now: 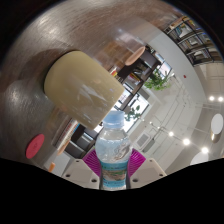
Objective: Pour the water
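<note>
Clear plastic — a water bottle (114,152) with a pale blue cap and a blue label is held between the jaws (113,167), whose magenta pads (93,162) are pressed against its sides. Its lower part is cut off below the label. Beyond the cap, a pale yellow-green cup (84,82) is seen on the wooden desk (25,95), tilted in this view. A red round object (35,145) beside the bottle cannot be identified — and the room behind is only vaguely made out.

Gripper (113,165): jaws closed on a clear water bottle (114,150), pink pads pressing both sides. Beyond the bottle, a pale cylindrical cup (84,80) rests on the wooden counter (25,100). The scene appears tilted.
</note>
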{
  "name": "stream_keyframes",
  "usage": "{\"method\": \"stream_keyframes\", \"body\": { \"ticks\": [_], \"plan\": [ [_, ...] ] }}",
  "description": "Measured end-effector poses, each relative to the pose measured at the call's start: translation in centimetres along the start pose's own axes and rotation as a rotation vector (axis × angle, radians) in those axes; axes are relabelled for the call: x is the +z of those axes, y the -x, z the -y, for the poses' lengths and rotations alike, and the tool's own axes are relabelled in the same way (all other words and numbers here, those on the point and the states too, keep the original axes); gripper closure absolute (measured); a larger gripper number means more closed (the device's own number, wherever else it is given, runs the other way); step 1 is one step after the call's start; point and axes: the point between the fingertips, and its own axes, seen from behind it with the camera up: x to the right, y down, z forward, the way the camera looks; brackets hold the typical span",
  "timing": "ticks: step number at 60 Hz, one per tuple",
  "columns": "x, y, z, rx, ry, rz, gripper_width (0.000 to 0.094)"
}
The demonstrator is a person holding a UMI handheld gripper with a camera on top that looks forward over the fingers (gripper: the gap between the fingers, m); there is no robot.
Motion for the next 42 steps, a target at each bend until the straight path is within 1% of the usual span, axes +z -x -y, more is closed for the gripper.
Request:
{"method": "stream_keyframes", "body": {
  "ticks": [4,9,13,14,18,21,22,23,29,30,34,42],
  "plan": [
    [0.5,0.0,0.1,-0.057,-0.008,-0.026,0.0639],
    [0.3,0.1,0.0,-0.062,-0.005,-0.027,0.0641],
    [0.2,-0.1,-0.3,-0.019,-0.001,-0.024,0.0641],
    [0.3,0.1,-1.1,-0.005,0.003,-0.03,0.0639],
    [0.4,-0.9,-1.4,0.115,0.015,-0.038,0.0636],
    [0.7,-1.0,-2.3,0.279,0.035,-0.014,0.064],
    [-0.3,-0.6,-3.8,0.334,0.047,-0.016,0.0637],
    [-0.1,-1.6,-3.6,0.404,0.051,-0.001,0.0639],
    [-0.6,-2.7,-6.1,0.82,0.105,0.033,0.0638],
    [-0.5,-3.3,-6.2,0.891,0.11,0.041,0.0622],
    [-0.7,-4.8,-7.2,1.163,0.126,0.06,0.0624],
    [-1.3,-3.7,-10.5,1.658,0.155,0.078,0.0623]
  ]
}}
